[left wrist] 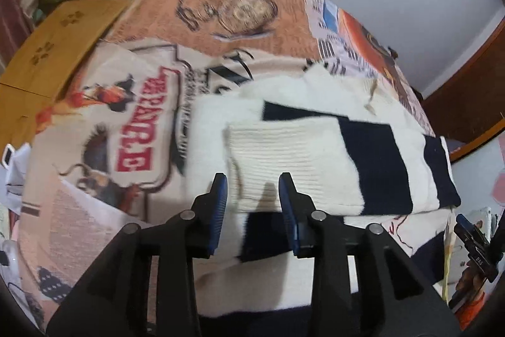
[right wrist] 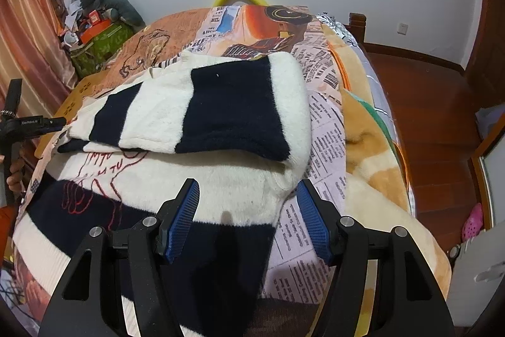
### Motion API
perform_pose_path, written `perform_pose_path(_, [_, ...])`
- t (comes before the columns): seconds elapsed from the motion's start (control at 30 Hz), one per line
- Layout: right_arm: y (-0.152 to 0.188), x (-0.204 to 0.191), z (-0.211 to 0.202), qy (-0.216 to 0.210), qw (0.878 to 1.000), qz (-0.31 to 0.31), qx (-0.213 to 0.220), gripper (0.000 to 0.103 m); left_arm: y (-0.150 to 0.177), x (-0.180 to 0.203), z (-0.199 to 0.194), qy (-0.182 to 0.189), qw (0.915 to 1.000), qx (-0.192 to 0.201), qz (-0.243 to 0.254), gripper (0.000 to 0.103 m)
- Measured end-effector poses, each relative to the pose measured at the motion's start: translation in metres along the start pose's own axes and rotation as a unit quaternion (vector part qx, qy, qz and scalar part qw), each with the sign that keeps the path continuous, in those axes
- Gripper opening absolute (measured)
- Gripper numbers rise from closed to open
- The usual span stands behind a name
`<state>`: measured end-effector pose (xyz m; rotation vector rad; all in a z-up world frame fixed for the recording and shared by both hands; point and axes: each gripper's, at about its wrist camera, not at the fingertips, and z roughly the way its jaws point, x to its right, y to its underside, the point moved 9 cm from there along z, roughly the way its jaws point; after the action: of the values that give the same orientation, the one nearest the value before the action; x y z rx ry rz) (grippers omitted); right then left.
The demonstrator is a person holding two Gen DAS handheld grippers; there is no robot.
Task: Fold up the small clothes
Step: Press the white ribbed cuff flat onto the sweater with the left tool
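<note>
The bed (right wrist: pixel 356 122) in front of me is covered by a printed blanket (left wrist: pixel 151 103) with cartoon and newsprint patches. A white and navy striped sweater (right wrist: pixel 227 116) lies directly on it, across the middle, its upper part folded over the lower. A flat cardboard box (left wrist: pixel 53 52) rests along the bed's left edge. Toward the right edge a tan plush blanket (right wrist: pixel 372 166) lies bunched, running to the near right corner.
</note>
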<state>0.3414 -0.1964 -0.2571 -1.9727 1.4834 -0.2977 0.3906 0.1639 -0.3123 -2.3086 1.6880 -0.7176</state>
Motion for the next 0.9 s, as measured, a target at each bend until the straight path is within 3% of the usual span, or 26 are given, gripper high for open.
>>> perform_pose_path(0.07, [0.003, 0.0, 0.003, -0.001, 1.0, 0.002, -0.005, 0.06, 0.004, 0.002, 0.02, -0.011, 0.9996, -0.026, 0.001, 0.034])
perform_pose_path(0.13, [0.005, -0.002, 0.004, -0.003, 1.0, 0.002, -0.008, 0.06, 0.003, 0.002, 0.031, -0.024, 0.9995, -0.023, 0.001, 0.033])
perform_pose_path(0.2, [0.006, -0.003, 0.004, -0.004, 1.0, -0.001, -0.009, 0.06, 0.0, 0.004, 0.033, -0.045, 0.9989, -0.008, 0.016, 0.012])
perform_pose_path(0.3, [0.006, -0.003, 0.003, -0.004, 1.0, -0.002, -0.008, 0.06, -0.005, 0.006, 0.026, -0.068, 0.9973, 0.01, 0.024, 0.007])
perform_pose_path(0.5, [0.002, -0.001, -0.006, -0.006, 1.0, 0.001, 0.005, 0.06, -0.015, -0.007, -0.01, -0.084, 0.9944, 0.063, 0.016, 0.007])
perform_pose_path(0.6, [0.002, -0.002, -0.011, -0.007, 1.0, 0.0, 0.009, 0.06, -0.007, -0.012, -0.004, -0.095, 0.9942, 0.045, 0.019, 0.007])
perform_pose_path(0.7, [0.005, -0.004, -0.015, -0.008, 1.0, 0.001, 0.008, 0.06, 0.006, -0.017, 0.011, -0.079, 0.9968, 0.007, 0.012, 0.01])
perform_pose_path(0.8, [0.011, -0.006, -0.021, -0.008, 1.0, 0.001, 0.005, 0.06, 0.01, -0.016, 0.001, -0.077, 0.9968, 0.015, 0.014, 0.012])
perform_pose_path(0.9, [0.016, -0.008, -0.026, -0.007, 1.0, 0.0, 0.0, 0.06, 0.018, -0.012, -0.016, -0.082, 0.996, 0.012, 0.034, 0.025])
